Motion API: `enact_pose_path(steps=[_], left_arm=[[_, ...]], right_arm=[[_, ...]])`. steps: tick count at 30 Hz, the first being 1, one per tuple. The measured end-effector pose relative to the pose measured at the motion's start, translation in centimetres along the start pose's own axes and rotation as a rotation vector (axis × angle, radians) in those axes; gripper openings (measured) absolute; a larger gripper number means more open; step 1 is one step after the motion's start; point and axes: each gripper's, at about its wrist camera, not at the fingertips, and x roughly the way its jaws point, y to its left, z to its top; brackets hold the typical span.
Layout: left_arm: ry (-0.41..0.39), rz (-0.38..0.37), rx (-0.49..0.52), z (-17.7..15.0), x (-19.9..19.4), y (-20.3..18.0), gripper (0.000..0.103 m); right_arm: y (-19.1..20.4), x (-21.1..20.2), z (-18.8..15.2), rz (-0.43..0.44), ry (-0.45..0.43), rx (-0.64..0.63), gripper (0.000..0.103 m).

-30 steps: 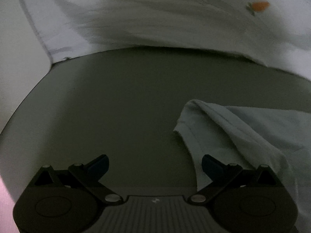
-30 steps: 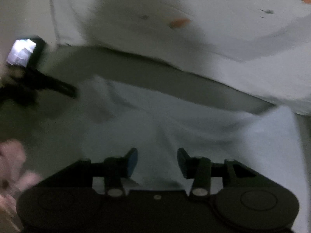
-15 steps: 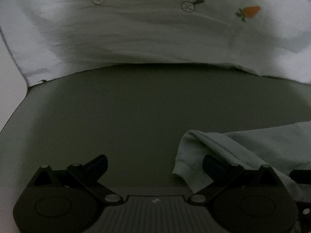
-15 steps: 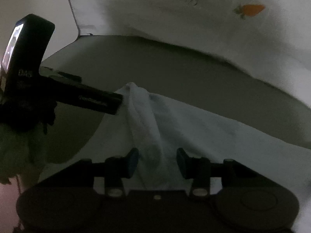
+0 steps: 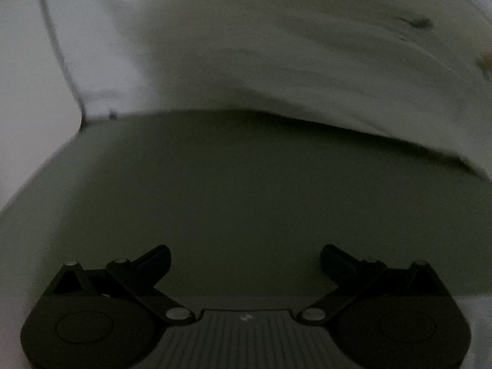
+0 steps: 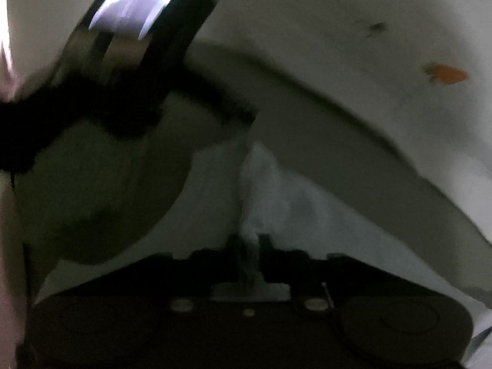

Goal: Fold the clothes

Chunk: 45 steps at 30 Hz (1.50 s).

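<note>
Between the right gripper (image 6: 249, 241) fingers, a ridge of the pale garment (image 6: 276, 203) is sitting; jaws are closing, pinching the cloth. Left gripper (image 5: 245, 253) is hanging w/ jaws spread wide, nothing btwn them, over the dark tabletop (image 5: 233, 184). White printed sheet (image 5: 276, 46) is lying beyond.

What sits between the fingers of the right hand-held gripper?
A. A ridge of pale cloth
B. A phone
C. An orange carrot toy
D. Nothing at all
A: the right hand-held gripper is closing, its fingers already nipping a raised fold of the pale garment.
</note>
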Motion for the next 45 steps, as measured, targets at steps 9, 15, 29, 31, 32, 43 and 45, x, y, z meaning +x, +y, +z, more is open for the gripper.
enact_pose_path(steps=[9, 15, 29, 31, 32, 43, 45], left_arm=[[-0.034, -0.089, 0.027, -1.6, -6.7, 0.8, 0.102], [-0.029, -0.268, 0.106, -5.7, -13.7, -4.2, 0.102], [0.12, -0.153, 0.381, -13.9, -16.2, -10.8, 0.103], [0.123, -0.147, 0.378, -13.9, -17.2, -11.1, 0.103], [0.114, -0.156, 0.376, -13.7, -17.8, -11.3, 0.103], [0.035, -0.341, 0.449, -11.1, -20.4, -20.0, 0.103], [0.03, -0.362, 0.484, -11.1, -19.8, -22.1, 0.103]], right_arm=[[-4.7, -8.3, -3.0, 0.133, -0.086, 0.231, 0.053], [-11.4, -9.4, -10.9, -0.216, 0.117, 0.473, 0.035], [-12.6, -13.9, -16.1, -0.219, 0.162, 0.737, 0.053], [-13.6, -14.9, -16.8, -0.223, 0.156, 0.769, 0.058], [-13.7, -15.2, -17.1, -0.223, 0.153, 0.782, 0.06], [-22.3, -17.2, -20.6, -0.306, 0.017, 0.897, 0.044], [-24.3, -17.1, -20.6, -0.313, -0.018, 0.901, 0.029]])
